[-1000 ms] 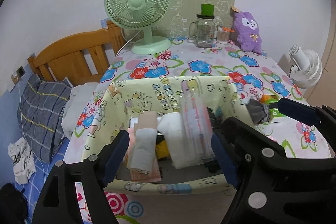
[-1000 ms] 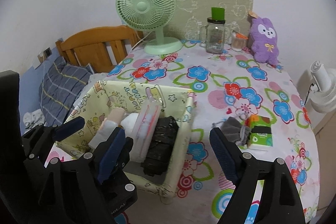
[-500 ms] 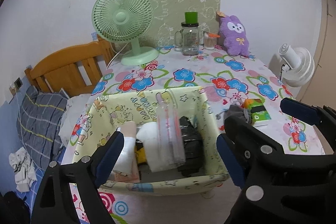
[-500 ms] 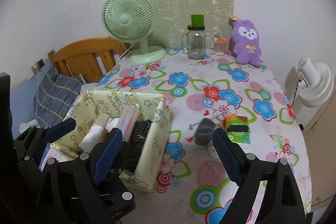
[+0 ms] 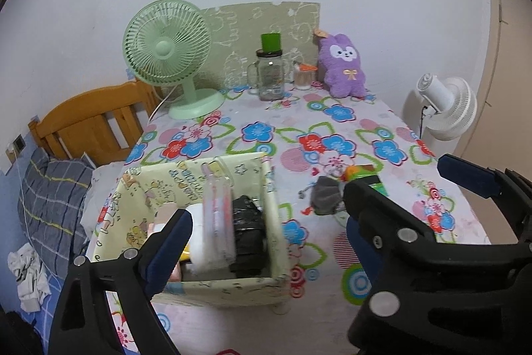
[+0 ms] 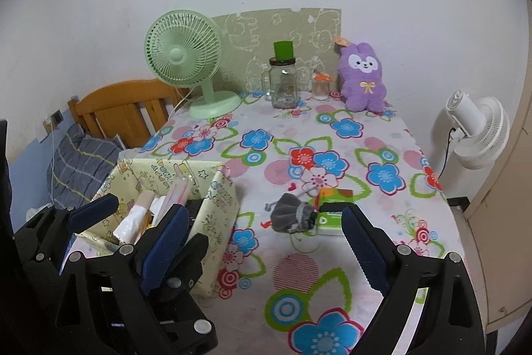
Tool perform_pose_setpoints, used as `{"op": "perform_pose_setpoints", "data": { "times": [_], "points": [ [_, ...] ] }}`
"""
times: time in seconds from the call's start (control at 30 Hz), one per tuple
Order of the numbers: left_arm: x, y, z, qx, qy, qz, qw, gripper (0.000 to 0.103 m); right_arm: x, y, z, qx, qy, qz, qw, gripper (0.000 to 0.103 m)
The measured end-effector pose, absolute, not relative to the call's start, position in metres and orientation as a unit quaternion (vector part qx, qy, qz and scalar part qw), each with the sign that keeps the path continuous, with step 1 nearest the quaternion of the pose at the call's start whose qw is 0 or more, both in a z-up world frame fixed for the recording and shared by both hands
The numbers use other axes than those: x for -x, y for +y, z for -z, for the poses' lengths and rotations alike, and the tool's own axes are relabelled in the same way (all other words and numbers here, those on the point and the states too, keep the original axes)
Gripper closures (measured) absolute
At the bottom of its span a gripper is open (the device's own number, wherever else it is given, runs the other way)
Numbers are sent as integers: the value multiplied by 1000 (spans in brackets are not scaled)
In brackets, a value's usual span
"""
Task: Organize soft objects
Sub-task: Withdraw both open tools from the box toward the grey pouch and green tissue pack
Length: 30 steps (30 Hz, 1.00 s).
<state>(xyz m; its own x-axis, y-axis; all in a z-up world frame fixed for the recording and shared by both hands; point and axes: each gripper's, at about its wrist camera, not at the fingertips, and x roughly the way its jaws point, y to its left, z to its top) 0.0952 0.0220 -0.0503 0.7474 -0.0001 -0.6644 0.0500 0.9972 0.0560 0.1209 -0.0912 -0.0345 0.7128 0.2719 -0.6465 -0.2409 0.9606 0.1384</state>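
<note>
The grey drawstring pouch [image 6: 294,217] lies on the tabletop [image 6: 382,222] at three o'clock of the yellow fabric bin [image 6: 216,212]. It looks light and limp; pinching its bunched middle seems safest. Both left tongs [image 5: 262,242] and right tongs [image 6: 262,242] are opening, empty.

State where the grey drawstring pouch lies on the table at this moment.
In the right wrist view the grey drawstring pouch lies on the flowered tablecloth, right of the yellow fabric box and touching the green packet.
</note>
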Motion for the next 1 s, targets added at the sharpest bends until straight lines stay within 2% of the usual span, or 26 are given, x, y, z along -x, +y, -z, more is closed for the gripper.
{"op": "perform_pose_setpoints", "data": {
  "times": [0.37,1.0],
  "points": [
    [-82,-17,40,-39,334,38,941,2,-106,-125,23,-30,326,-123,937,3],
    [-93,-64,46,-38,331,49,942,1,-111,-173,28,-30,320,-91,943,1]
  ]
}}
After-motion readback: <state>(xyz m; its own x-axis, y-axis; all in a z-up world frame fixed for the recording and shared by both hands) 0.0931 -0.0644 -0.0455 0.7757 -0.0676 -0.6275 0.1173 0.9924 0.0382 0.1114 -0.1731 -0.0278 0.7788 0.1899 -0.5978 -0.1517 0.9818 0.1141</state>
